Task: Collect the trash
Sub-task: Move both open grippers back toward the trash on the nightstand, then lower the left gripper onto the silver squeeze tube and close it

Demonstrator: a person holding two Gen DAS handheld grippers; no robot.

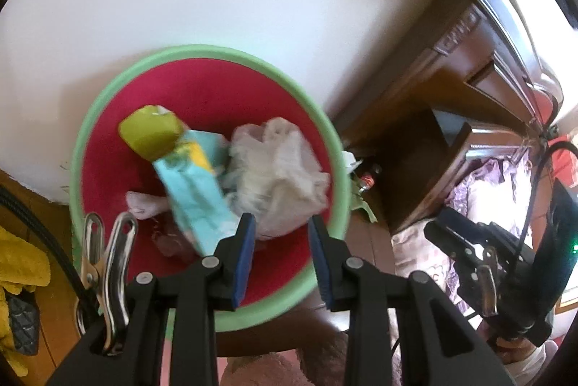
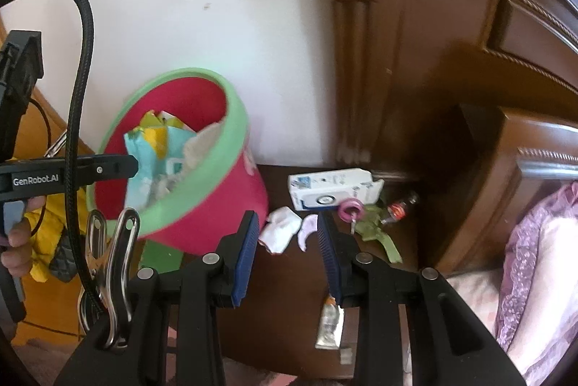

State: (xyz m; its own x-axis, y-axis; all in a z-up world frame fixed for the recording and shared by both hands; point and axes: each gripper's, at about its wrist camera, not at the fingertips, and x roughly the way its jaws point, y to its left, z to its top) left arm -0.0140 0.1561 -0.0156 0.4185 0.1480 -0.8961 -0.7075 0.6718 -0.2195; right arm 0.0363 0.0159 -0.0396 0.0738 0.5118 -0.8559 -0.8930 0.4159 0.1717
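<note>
The left hand-held gripper (image 1: 281,234) hung over the bin (image 1: 108,104), jaws apart and empty. The bin held a blue packet (image 1: 195,194), a yellow-green wrapper (image 1: 148,133) and a crumpled white bag (image 1: 281,165). The right hand-held gripper (image 2: 289,234) was also parted and empty above the dark floor beside the bin (image 2: 216,205). Loose trash lay there: a white scrap (image 2: 280,232), a white box (image 2: 332,187), a pink ring (image 2: 349,209) and a small tube (image 2: 329,328).

The bin (image 2: 202,169) stands against the wall, its mouth open from above though half filled with wrappers (image 1: 195,191), while the wooden bedframe (image 2: 451,61) blocks its right.
</note>
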